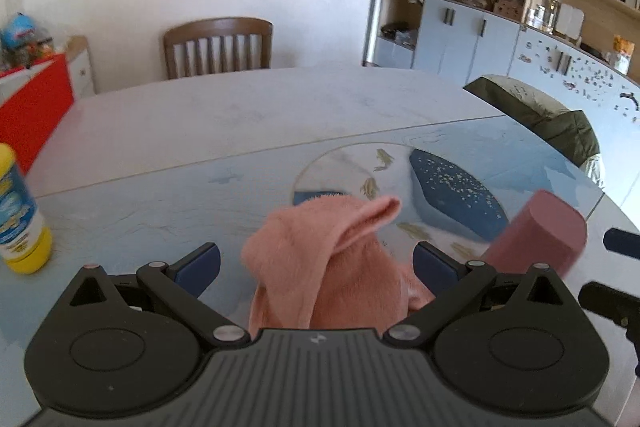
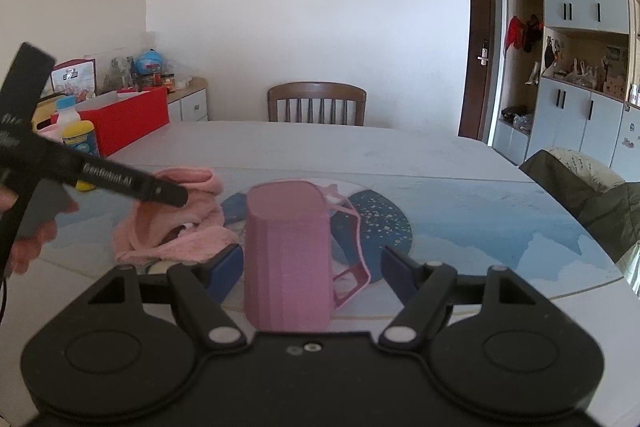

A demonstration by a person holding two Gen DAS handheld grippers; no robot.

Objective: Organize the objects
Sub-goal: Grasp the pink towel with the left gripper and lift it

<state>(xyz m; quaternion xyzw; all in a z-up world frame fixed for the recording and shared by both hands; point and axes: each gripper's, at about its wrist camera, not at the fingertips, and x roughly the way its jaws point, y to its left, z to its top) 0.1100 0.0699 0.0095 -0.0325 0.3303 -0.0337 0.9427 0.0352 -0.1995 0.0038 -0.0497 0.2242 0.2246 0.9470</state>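
A pink fluffy cloth [image 1: 332, 267] lies bunched on the blue patterned table mat [image 1: 160, 211], between the spread fingers of my open left gripper [image 1: 316, 261]. It also shows in the right wrist view [image 2: 176, 223], with the left gripper's body above it. An upside-down pink mug [image 2: 286, 259] with a handle on its right stands on the mat between the spread fingers of my open right gripper [image 2: 312, 267], not clamped. The mug also shows at the right of the left wrist view [image 1: 540, 235].
A yellow and blue bottle [image 1: 18, 215] stands at the mat's left edge, also in the right wrist view [image 2: 82, 143]. A red box [image 2: 132, 117] sits beyond it. A wooden chair [image 2: 316, 103] is at the far side and a draped chair [image 2: 588, 195] at the right.
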